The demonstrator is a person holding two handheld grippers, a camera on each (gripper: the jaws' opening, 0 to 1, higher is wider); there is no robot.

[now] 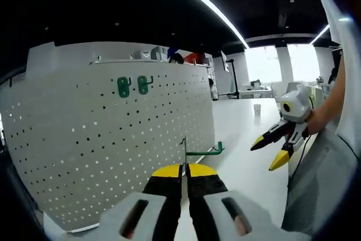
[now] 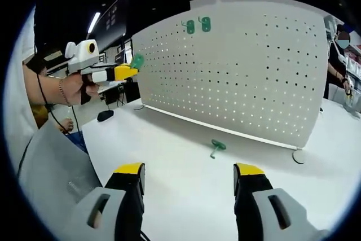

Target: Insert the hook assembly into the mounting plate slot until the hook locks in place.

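1. Green hook (image 1: pixel 198 152) pinched between the pressed-together yellow-tipped jaws of the left gripper (image 1: pixel 181 169): thin metal stem rising straight up out of the jaw tips, green arm running off to that gripper's right and ending in a small upturned tip.
2. Held short of the white perforated mounting plate (image 1: pixel 107 139), which stands upright ahead and to the left of the left gripper's jaws; no contact between hook and plate visible.
3. Two green hooks (image 1: pixel 133 86) already seated side by side high on the plate, well above the left gripper's tips; same pair seen near the plate's top edge in the right gripper view (image 2: pixel 198 25).
4. Another green hook (image 2: pixel 216 147) lying loose on the white table (image 2: pixel 186 196), ahead of the right gripper (image 2: pixel 190 169) and between its two jaws, near the plate's base (image 2: pixel 225 130).
5. Right gripper jaws spread wide apart, nothing between them; low over the table, pointing toward the plate.
6. In the left gripper view, right gripper (image 1: pixel 274 152) off to the right, gripped by a hand (image 1: pixel 313 121), angled downward.
7. In the right gripper view, left gripper (image 2: pixel 125 71) up at the left, held level by a hand (image 2: pixel 72 88), the green piece (image 2: pixel 137 61) at its tip just beside the plate's near edge.
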